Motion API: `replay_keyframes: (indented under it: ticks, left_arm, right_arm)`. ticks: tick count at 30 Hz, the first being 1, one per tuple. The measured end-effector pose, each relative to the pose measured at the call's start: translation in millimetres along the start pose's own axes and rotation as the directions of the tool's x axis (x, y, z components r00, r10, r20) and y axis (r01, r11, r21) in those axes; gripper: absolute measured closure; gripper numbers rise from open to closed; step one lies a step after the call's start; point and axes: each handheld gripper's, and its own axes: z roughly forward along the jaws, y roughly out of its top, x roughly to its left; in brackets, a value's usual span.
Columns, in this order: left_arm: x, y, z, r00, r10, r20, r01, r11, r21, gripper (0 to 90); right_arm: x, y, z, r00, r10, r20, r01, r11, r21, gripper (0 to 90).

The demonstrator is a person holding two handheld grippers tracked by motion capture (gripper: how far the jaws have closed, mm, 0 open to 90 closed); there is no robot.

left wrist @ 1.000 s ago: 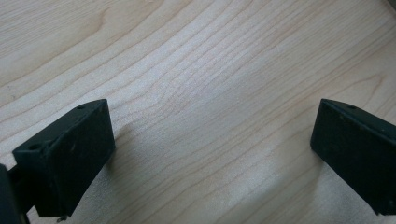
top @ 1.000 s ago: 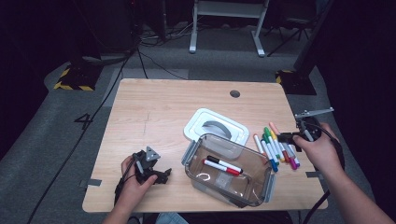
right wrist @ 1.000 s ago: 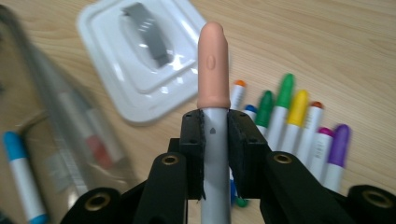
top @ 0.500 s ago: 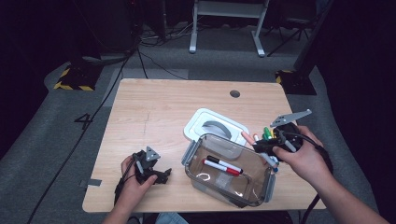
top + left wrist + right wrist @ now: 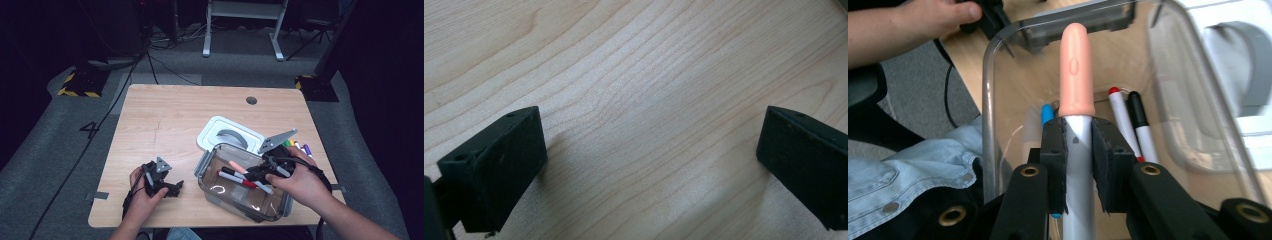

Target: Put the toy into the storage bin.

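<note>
Dark room, wooden tabletop (image 5: pixel 165 120). Right gripper (image 5: pixel 260 173), fingers (image 5: pixel 1055 150) clenched on a peach-capped marker (image 5: pixel 1076 75), holds it over the clear bin (image 5: pixel 277 210), where red- and black-capped markers (image 5: pixel 240 180) lie. White lid (image 5: pixel 212 132) behind the bin. Left gripper (image 5: pixel 172 187) rests on the tabletop, fingers (image 5: pixel 499 165) spread, grasping nothing.

Colours I am seeing on the table

I am looking at a marker (image 5: pixel 1077 75) with a peach cap and white body, black jaws, a clear box (image 5: pixel 280 208), red, black and blue markers (image 5: pixel 1128 122) inside, a white lid (image 5: pixel 210 131) with a grey handle, and a pale wood table (image 5: pixel 165 115).
</note>
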Motion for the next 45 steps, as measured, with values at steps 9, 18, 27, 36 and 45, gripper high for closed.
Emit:
replay_keyframes:
  ticks: [9, 18, 27, 36, 45]
  left_arm:
    - [-0.1, 0.0, -0.1, 1.0, -0.001, 0.001, 0.001, 1.0, 0.001, 0.1]
    - [1.0, -0.2, -0.4, 0.9999, 0.012, 0.003, -0.012, 0.9999, 0.001, 0.1]
    - [1.0, -0.2, -0.4, 0.9999, 0.012, 0.003, -0.012, 0.9999, 0.001, 0.1]
    - [1.0, -0.2, -0.4, 0.9999, 0.012, 0.003, -0.012, 0.9999, 0.001, 0.1]
    - [1.2, -0.2, -0.4, 0.9999, 0.014, 0.002, -0.014, 0.9999, 0.003, 0.1]
  right_arm:
    - [7.4, 6.3, 24.5, 0.998, -0.025, -0.058, 0.028, 0.999, 0.047, 77.1]
    - [-1.7, 5.9, 59.2, 0.9957, -0.002, -0.093, 0.013, 0.993, 0.121, 77.1]
    - [-3.1, 4.9, 86.7, 0.9933, 0.003, -0.115, 0.017, 0.984, 0.179, 77.1]
    - [-2.8, 0.7, 109.5, 0.9892, 0.026, -0.144, 0.01, 0.971, 0.238, 77.1]
    - [-4.6, -3.6, 127.0, 0.9823, 0.046, -0.181, 0.008, 0.957, 0.289, 77.1]
